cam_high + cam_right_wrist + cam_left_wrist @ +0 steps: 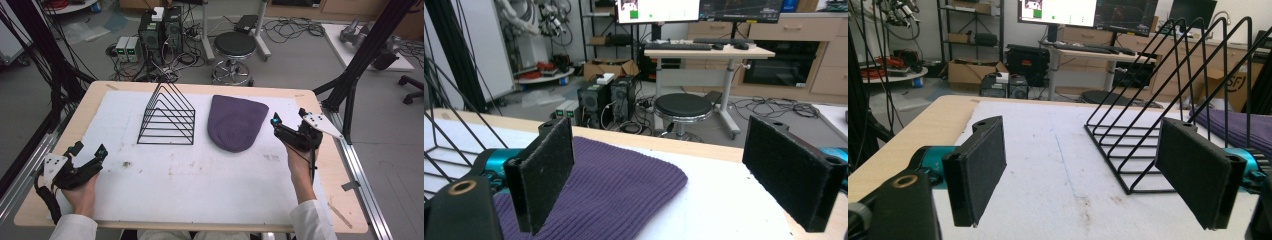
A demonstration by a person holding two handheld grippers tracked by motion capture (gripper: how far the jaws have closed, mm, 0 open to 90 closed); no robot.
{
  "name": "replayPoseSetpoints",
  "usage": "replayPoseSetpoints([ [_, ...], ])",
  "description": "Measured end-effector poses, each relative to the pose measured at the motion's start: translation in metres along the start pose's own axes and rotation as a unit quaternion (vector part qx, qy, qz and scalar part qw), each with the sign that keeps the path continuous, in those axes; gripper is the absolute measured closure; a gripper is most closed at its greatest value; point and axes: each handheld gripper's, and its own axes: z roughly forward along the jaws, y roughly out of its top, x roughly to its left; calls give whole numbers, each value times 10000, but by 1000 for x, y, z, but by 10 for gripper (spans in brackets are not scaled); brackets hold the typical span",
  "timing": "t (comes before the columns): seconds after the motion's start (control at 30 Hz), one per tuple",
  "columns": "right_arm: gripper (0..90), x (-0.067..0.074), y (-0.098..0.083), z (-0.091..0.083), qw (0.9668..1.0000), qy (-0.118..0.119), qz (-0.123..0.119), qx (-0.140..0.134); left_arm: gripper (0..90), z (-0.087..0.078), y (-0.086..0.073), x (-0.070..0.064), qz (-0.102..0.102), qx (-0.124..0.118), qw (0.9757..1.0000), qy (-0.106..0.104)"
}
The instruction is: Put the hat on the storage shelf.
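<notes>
My right hand-held gripper (284,131) hovers just beside the soft purple ribbed-knit beanie (235,121), jaws wide apart and empty. The hat lies flat on the white padded counter (200,175), next to the black triangular wire rack (167,117). My left hand-held gripper (87,162) sits well apart at the near corner, jaws apart too. The knit is floppy, so pinching one layer could let it sag or snag on those thin wires. Can't really tell how thick it is.

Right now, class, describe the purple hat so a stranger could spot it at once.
On the white mat covering the wooden table, look right of the black wire rack. The purple hat lies flat there near the right gripper: soft, knitted, the only coloured thing.
</notes>
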Motion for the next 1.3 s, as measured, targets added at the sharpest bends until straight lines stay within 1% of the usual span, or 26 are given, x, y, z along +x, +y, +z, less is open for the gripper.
replayPoseSetpoints([
  [0.23,128,7,6,19,9999,122,-62,94,206,1,0,0,-20,2,10000,-19],
  [0.37,128,10,5,27,9997,103,-158,121,205,1,0,0,-16,24,10000,-36],
  [0.43,128,9,4,31,9996,196,-58,208,206,2,0,-1,-23,22,10000,-38],
  [0.47,128,9,4,33,9995,211,-54,237,205,2,0,-1,-20,24,10000,-34],
  [0.73,128,11,12,42,9993,280,-21,227,206,3,-1,-2,-8,34,10000,-59],
  [0.83,128,13,16,48,9992,325,-77,232,206,3,-1,-2,-7,42,10000,-60],
  [0.93,127,15,18,55,9985,451,-139,276,206,3,0,-2,-2,33,10000,-59],
  [1.0,128,16,19,60,9974,583,-173,378,206,3,-1,-2,-14,40,10000,-57],
  [1.07,127,18,19,64,9955,750,-263,509,206,3,-1,-2,-11,44,10000,-57],
  [1.13,127,19,19,68,9922,1023,-428,566,206,4,-1,-2,-10,46,10000,-55],
  [1.2,127,22,19,71,9893,1169,-606,626,206,4,-1,-2,-5,43,10000,-63],
  [1.3,127,25,17,76,9831,1444,-784,805,206,4,-1,-2,-17,54,9999,-85],
])
